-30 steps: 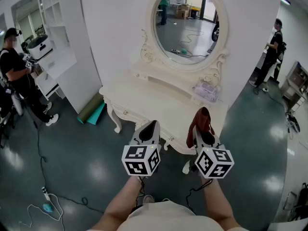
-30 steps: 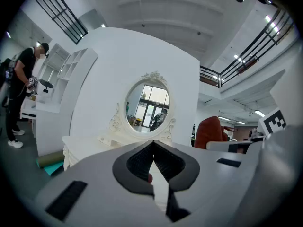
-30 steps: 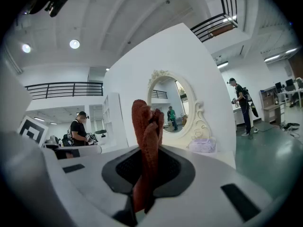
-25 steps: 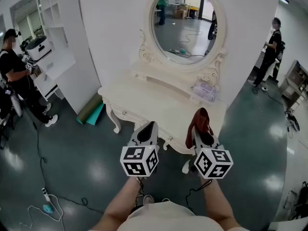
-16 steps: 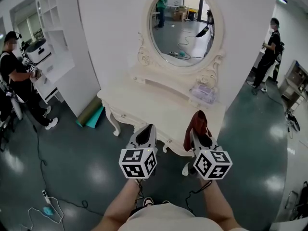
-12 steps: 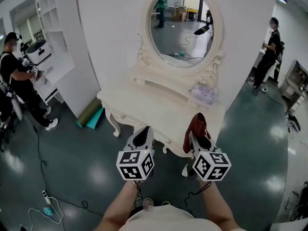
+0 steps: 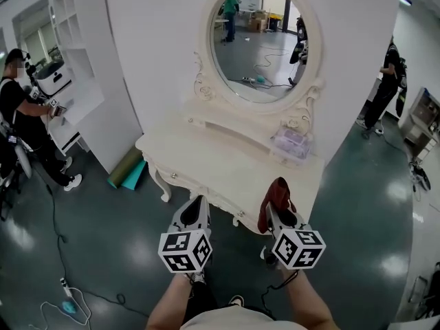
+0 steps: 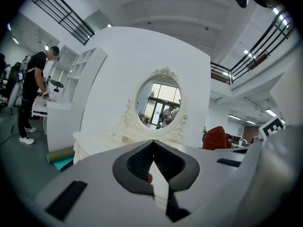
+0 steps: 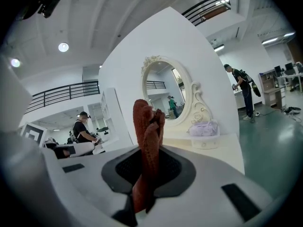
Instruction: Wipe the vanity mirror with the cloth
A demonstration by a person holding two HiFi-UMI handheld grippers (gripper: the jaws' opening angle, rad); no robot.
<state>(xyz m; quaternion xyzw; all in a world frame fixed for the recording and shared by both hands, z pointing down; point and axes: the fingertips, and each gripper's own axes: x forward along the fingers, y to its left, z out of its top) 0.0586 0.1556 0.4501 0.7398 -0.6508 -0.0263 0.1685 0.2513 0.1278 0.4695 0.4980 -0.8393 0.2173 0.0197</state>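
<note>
- Your right hand-held gripper (image 7: 277,216) is shut tight on the red cloth (image 7: 276,196).
- Your left hand-held gripper (image 7: 194,210) is shut and holds nothing.
- The mirror (image 7: 258,43) stands well ahead, above the counter (image 7: 218,165). The wiping looks not yet begun.

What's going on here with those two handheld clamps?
A person stands facing a white vanity table, a gripper in each hand. The right gripper is shut on a dark red cloth; the left gripper is shut and empty. Neither touches the oval mirror, so wiping has not yet begun.
</note>
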